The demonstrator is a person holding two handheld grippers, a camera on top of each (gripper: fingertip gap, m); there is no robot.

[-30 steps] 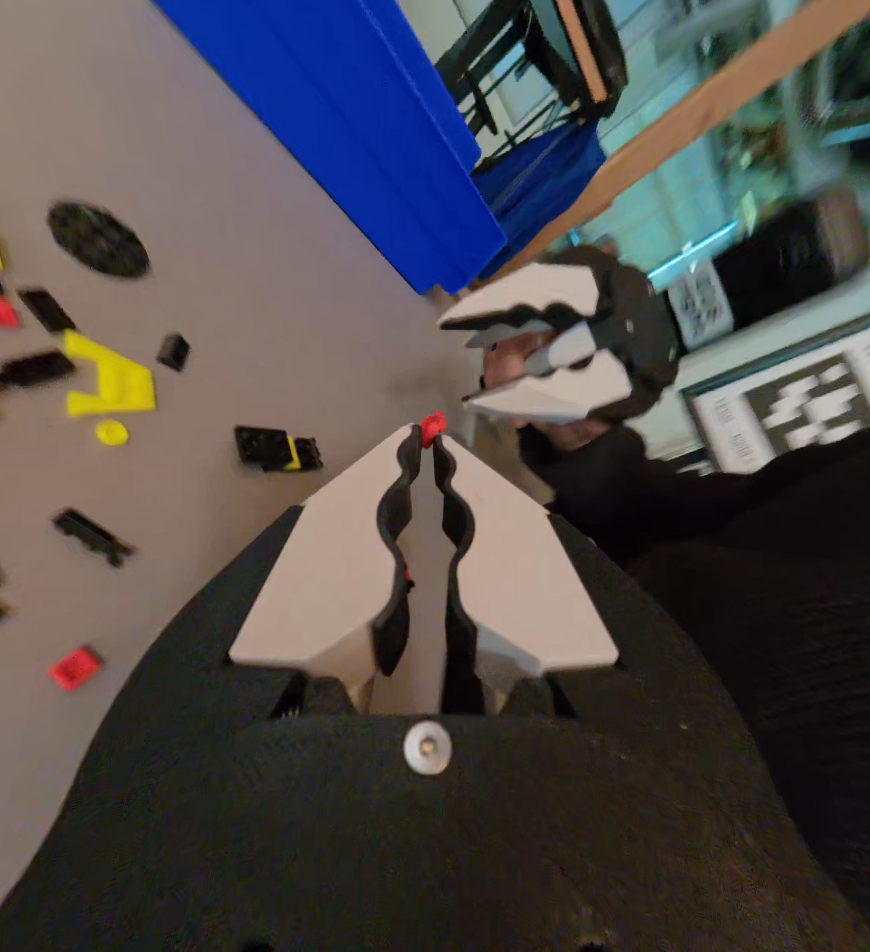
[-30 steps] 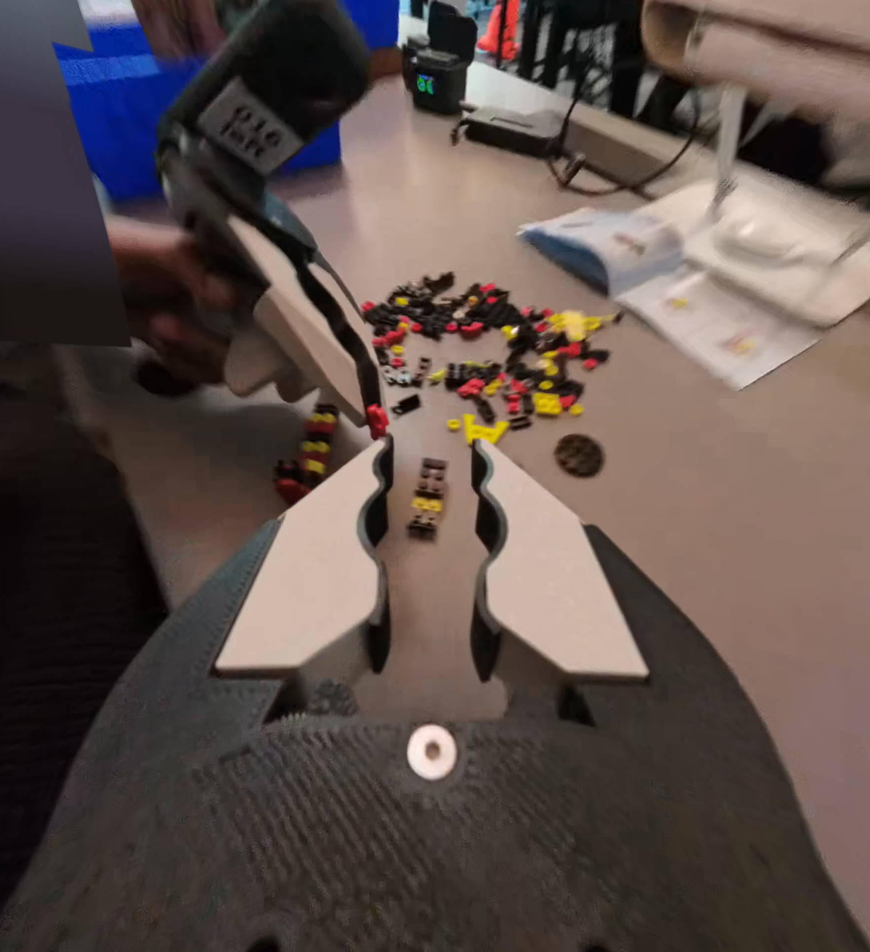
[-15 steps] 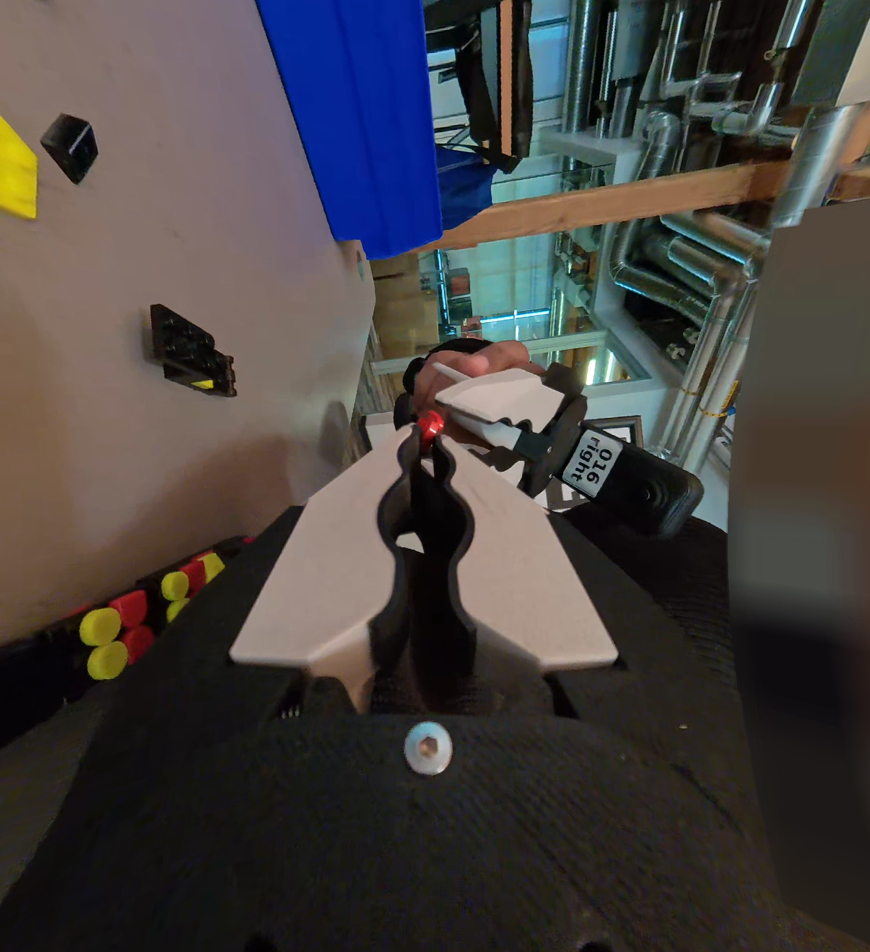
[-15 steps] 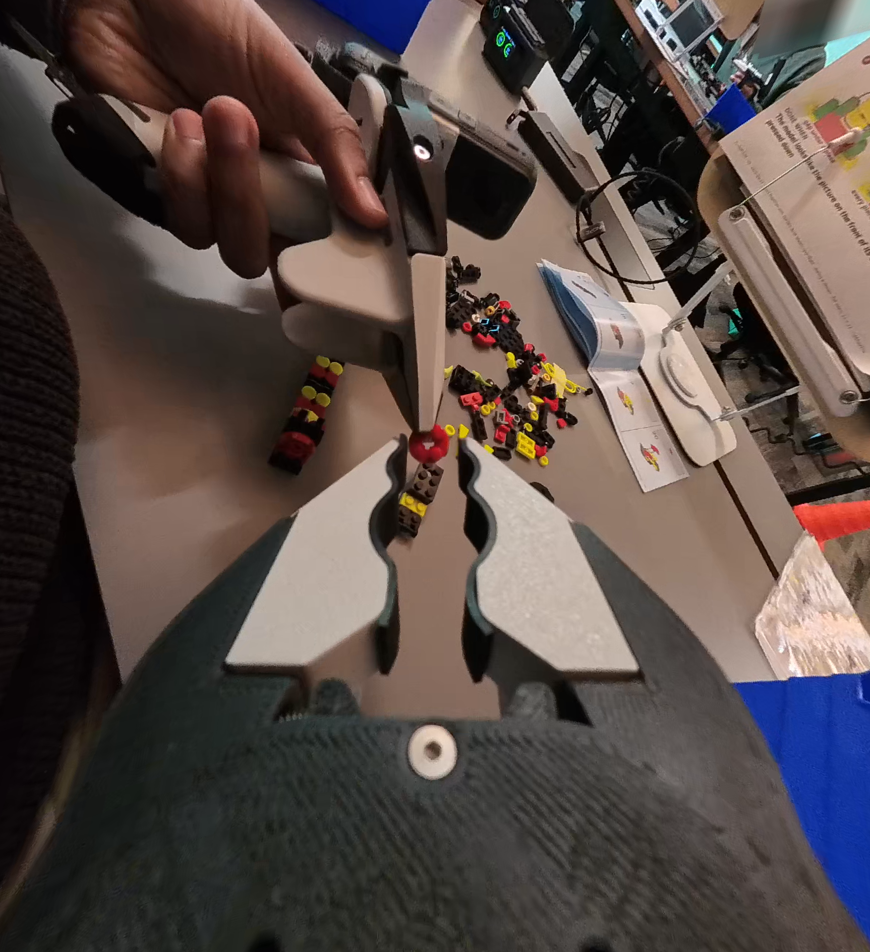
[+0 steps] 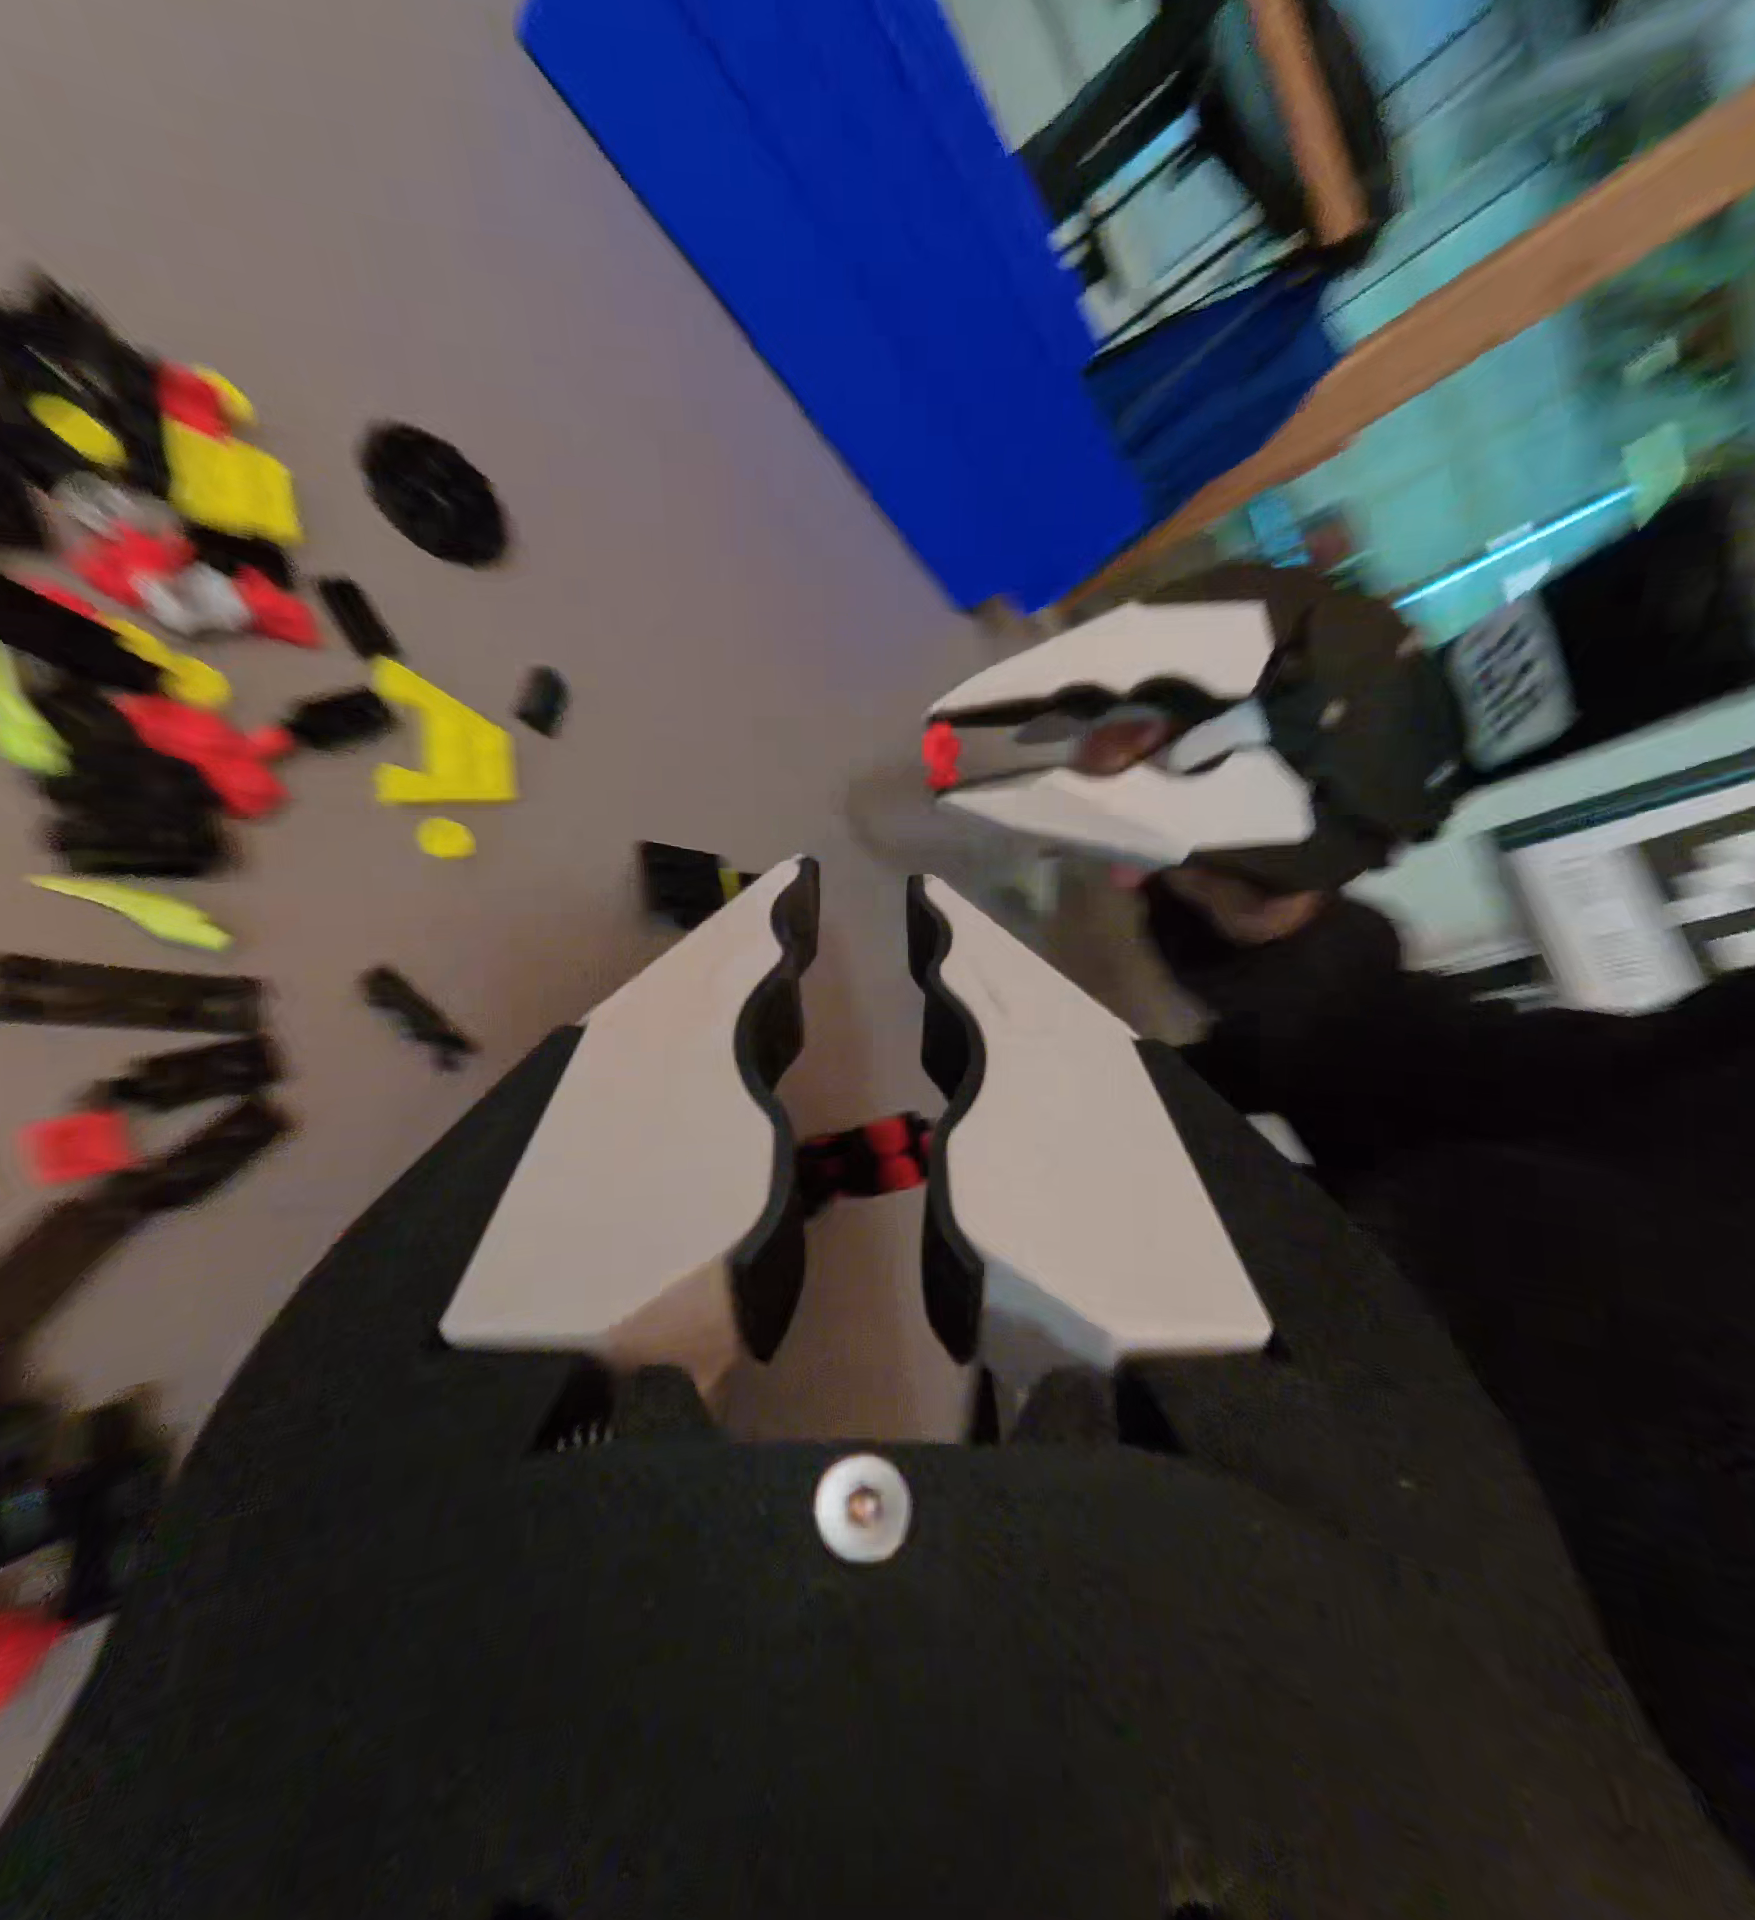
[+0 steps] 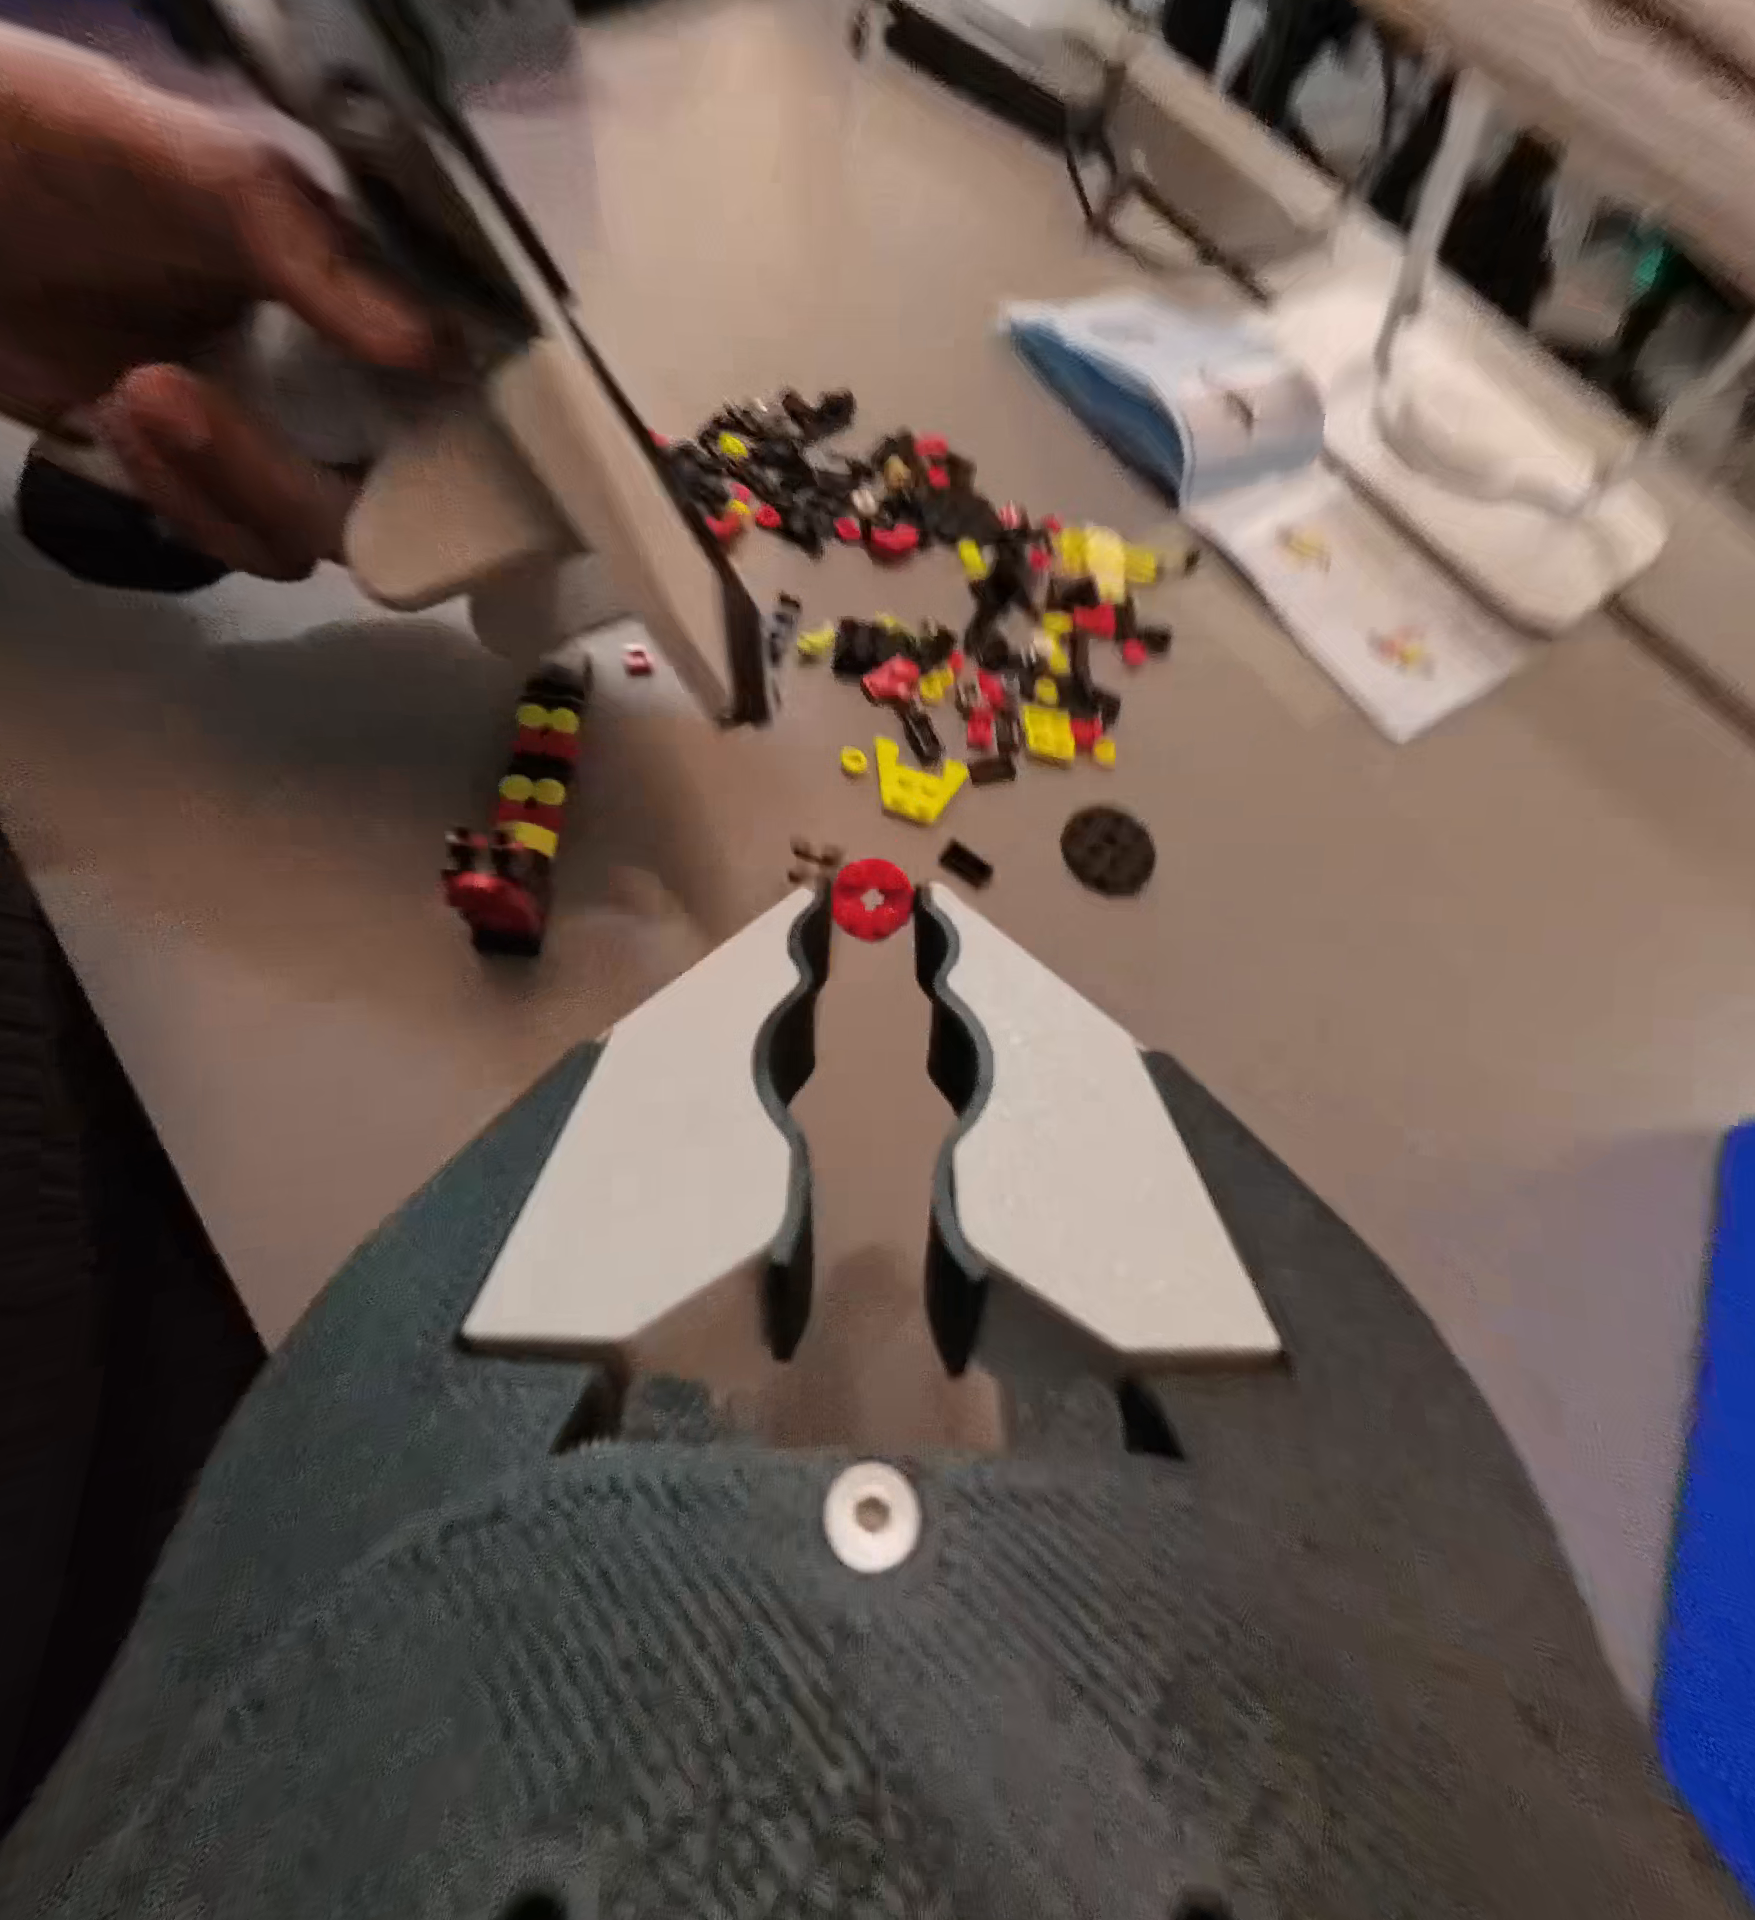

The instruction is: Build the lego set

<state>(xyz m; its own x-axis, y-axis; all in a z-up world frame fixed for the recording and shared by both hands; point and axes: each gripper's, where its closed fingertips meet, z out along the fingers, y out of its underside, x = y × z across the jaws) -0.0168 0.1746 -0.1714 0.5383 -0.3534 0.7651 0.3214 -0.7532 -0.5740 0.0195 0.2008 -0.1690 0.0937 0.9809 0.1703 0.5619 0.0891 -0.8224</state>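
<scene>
Presently, stock on hand: my right gripper (image 6: 871,902) pinches one red round plate (image 6: 872,900) at its tips, above the table (image 6: 1372,987); my left gripper (image 5: 860,883) stands spread, holding nothing. One partial build (image 6: 525,800), black, red and yellow, lies near the table's edge, well apart from the loose pile (image 6: 956,592). Judged early: most parts unplaced, booklet (image 6: 1372,623) lying beyond the pile.
</scene>
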